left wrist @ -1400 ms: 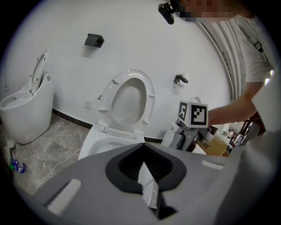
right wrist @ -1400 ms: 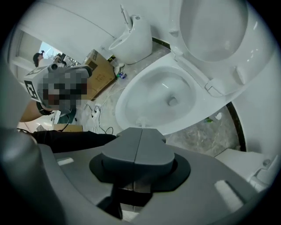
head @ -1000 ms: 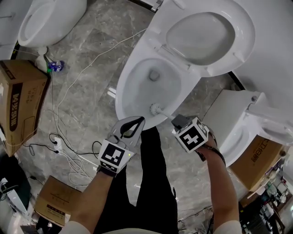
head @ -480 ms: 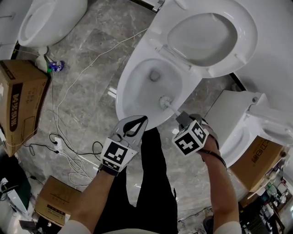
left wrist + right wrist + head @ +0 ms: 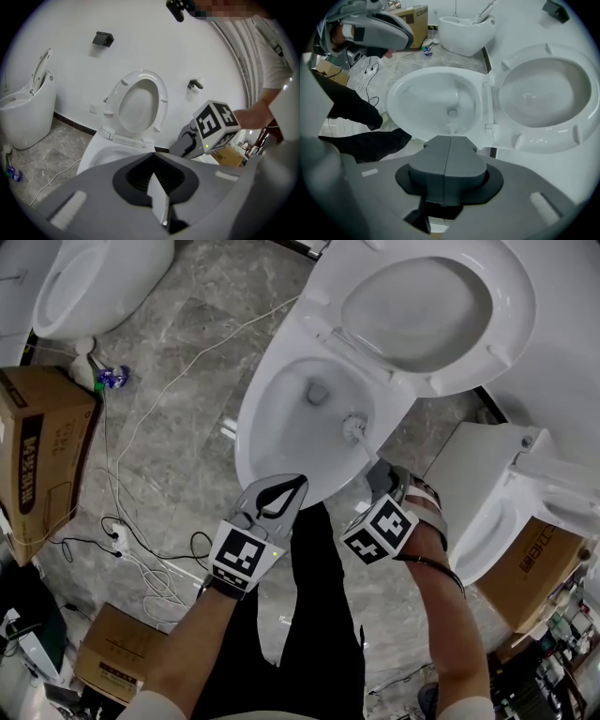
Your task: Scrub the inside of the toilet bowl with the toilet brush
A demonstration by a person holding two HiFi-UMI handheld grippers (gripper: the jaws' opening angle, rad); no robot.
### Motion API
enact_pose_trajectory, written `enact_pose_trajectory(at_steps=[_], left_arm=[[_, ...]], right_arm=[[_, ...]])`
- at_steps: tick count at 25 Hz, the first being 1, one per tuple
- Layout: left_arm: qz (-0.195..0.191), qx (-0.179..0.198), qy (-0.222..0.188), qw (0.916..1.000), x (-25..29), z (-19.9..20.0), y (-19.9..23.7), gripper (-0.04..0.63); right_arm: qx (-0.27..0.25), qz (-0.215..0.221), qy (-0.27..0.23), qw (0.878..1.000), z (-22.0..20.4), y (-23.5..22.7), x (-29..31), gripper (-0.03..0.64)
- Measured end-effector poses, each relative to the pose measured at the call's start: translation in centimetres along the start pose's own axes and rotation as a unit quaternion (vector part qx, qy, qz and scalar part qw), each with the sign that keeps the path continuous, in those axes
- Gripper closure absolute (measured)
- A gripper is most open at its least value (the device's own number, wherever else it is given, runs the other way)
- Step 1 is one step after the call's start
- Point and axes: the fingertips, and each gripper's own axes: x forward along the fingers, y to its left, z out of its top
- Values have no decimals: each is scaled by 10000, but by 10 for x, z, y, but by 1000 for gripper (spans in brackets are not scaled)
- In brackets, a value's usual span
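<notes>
The white toilet bowl (image 5: 281, 418) stands open with its seat and lid (image 5: 427, 306) raised. The toilet brush head (image 5: 354, 427) lies inside the bowl against its right inner wall. Its thin handle runs back to my right gripper (image 5: 379, 476), which is shut on it just outside the rim. In the right gripper view the bowl (image 5: 426, 101) fills the middle, and only the brush's white tip (image 5: 451, 127) shows past the right gripper (image 5: 449, 138). My left gripper (image 5: 281, 495) is shut on nothing and hovers over the bowl's front rim. The left gripper (image 5: 153, 158) points at the raised seat (image 5: 138, 101).
A second white toilet (image 5: 89, 277) stands at the upper left, with a small blue bottle (image 5: 112, 378) beside it. A cardboard box (image 5: 37, 446) and white cables (image 5: 141, 437) lie on the grey floor at left. Another white fixture (image 5: 487, 493) and a box (image 5: 530, 563) crowd the right.
The brush head has swept from the bowl's near front wall up to its right inner wall. My right gripper moved forward with it; the left gripper barely shifted.
</notes>
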Motion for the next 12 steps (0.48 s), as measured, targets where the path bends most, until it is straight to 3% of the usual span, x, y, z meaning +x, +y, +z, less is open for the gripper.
enact_pose_trajectory(at_steps=[12], left_arm=[[-193, 78, 9, 9998, 23, -9, -1, 589]], right_arm=[[-28, -754, -183, 9970, 1, -18, 11, 451]])
